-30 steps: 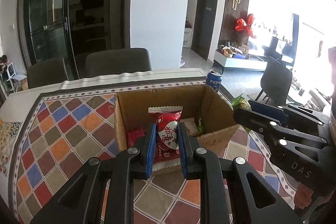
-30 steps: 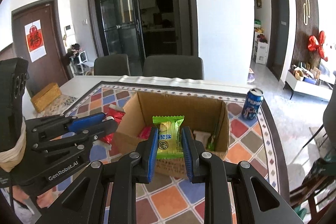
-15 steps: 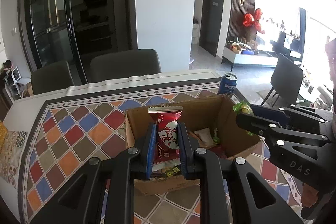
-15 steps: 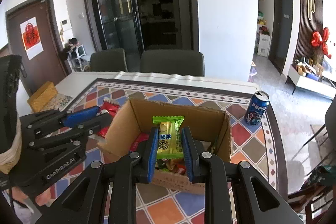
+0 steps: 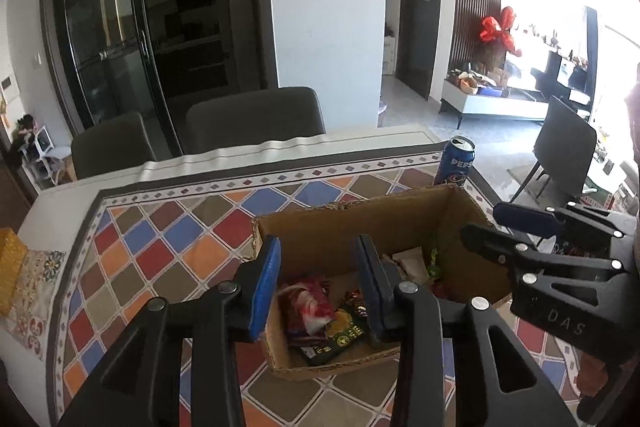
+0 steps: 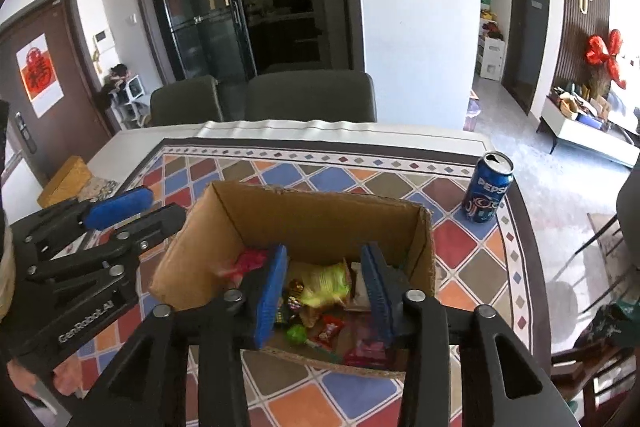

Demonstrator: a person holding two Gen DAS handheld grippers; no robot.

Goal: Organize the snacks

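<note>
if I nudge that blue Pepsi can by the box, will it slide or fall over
The Pepsi can stands upright, tall on a narrow base, so a push near its top would probably tip it, and then it would likely roll. Its tab looks opened, so it may be partly empty and light, or spill. It stands near the table edge, so nudge low.

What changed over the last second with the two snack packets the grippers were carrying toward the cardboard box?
Both were let go. The left gripper has just opened and its red packet now lies in the cardboard box. The right gripper has just opened too, and its green packet, blurred, is dropping among the snacks inside. Both grippers had moved in over the box. The Pepsi can and tablecloth stayed put.
</note>
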